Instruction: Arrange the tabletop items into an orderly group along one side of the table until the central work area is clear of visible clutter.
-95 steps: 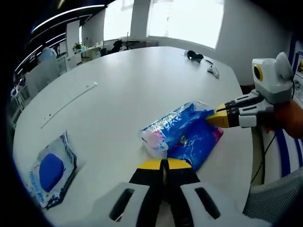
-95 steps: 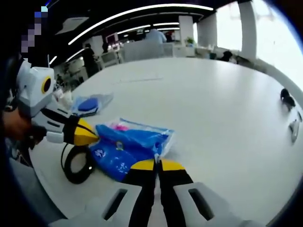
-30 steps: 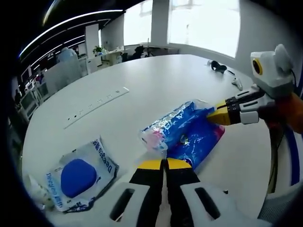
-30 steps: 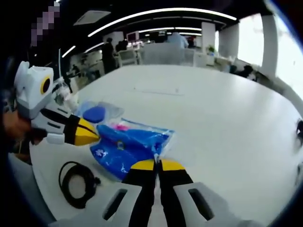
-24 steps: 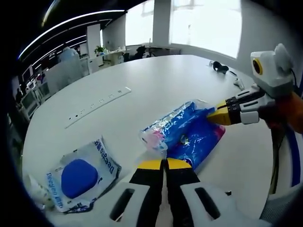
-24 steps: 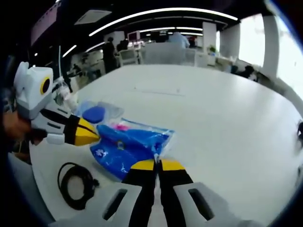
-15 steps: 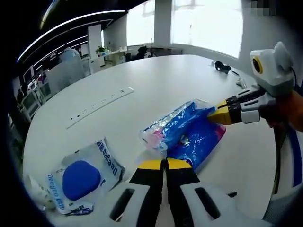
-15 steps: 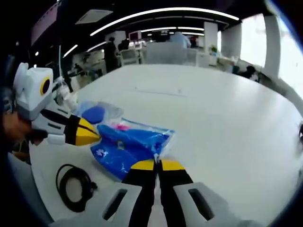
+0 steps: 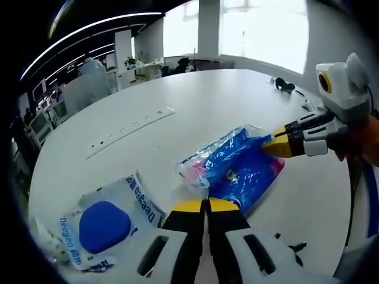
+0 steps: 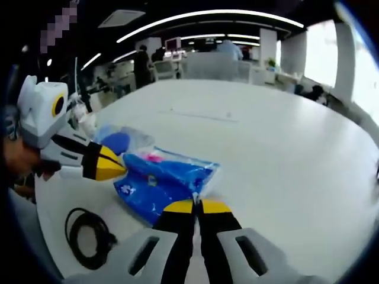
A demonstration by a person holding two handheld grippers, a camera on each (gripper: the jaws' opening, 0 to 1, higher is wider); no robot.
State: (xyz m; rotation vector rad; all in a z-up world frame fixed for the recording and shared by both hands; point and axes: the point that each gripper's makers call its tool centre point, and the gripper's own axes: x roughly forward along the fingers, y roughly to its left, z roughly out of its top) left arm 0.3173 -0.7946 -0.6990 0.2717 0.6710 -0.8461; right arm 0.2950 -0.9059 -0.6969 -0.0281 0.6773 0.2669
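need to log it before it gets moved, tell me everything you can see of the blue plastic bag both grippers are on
The blue plastic bag is a glossy, crinkled, clear-film pack with blue contents and a pink patch at one end. It lies flat on the white table. The left gripper is shut on its near edge, and the right gripper is shut on the opposite edge. Beside it lies a clear packet holding a blue pad; whether they touch is unclear.

Bright daylight glared through blown-out windows [image 9: 263,29], ceiling light strips [image 10: 207,15] curved by fisheye, edges softly blurred.
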